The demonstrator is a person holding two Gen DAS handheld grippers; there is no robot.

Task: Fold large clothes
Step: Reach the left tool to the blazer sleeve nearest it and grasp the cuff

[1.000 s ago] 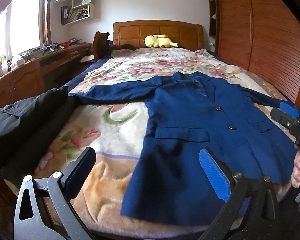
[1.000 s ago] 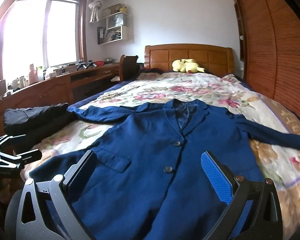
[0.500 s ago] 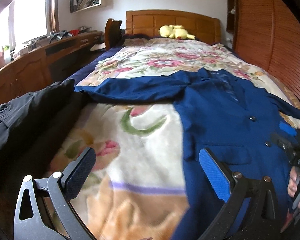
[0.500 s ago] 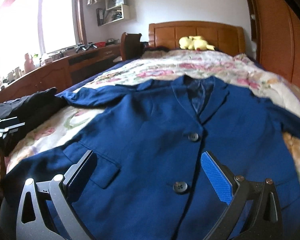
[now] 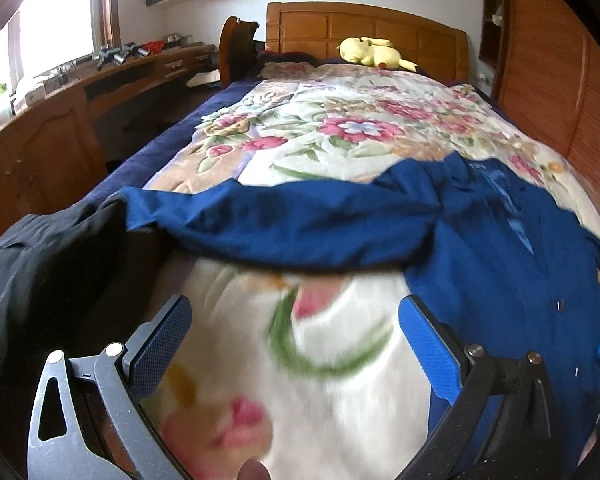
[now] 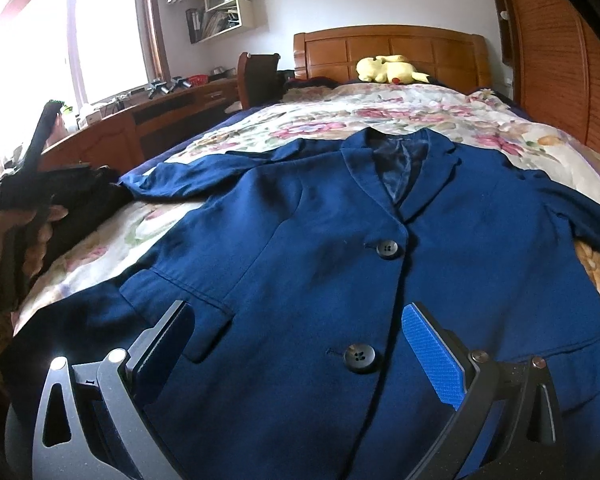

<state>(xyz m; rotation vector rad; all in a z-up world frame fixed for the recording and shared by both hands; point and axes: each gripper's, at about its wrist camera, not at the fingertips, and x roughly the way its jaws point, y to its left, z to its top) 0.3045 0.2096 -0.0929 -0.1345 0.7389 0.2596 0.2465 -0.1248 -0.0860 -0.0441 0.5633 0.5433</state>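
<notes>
Both pairs of fingers are spread wide and grasp nothing. The left gripper (image 5: 296, 356) hangs over bare, blurred floral blanket (image 5: 340, 148), with the blue pad of one finger (image 5: 430, 356) just beside the jacket's side edge; the right gripper (image 6: 296, 356) hangs low over the front of the jacket (image 6: 340, 264), its fingers either side of the lower button (image 6: 359, 357).

The left view alone shows how the near sleeve (image 5: 284, 228) lies — stretched straight out sideways across the blanket, its cuff touching a heap of black clothes (image 5: 60, 264) at the bed's edge. From there the jacket's body is only a strip at the right, with a sliver of the right gripper's blue pad poking in at the frame edge.

The right view gives the whole garment instead: a navy jacket lying flat and face up on the bed (image 6: 388, 44), collar towards the headboard, upper button (image 6: 388, 249) fastened, a flap pocket (image 6: 180, 300) near the left finger, the far sleeve trailing off to the right. It also catches the left gripper from outside, at the left edge — a dark, upright handle held in a hand (image 6: 32, 236) beside the black heap.

A yellow soft toy (image 6: 388, 69) rests by the headboard, and a wooden desk (image 5: 112, 80) with small clutter runs under the window.
</notes>
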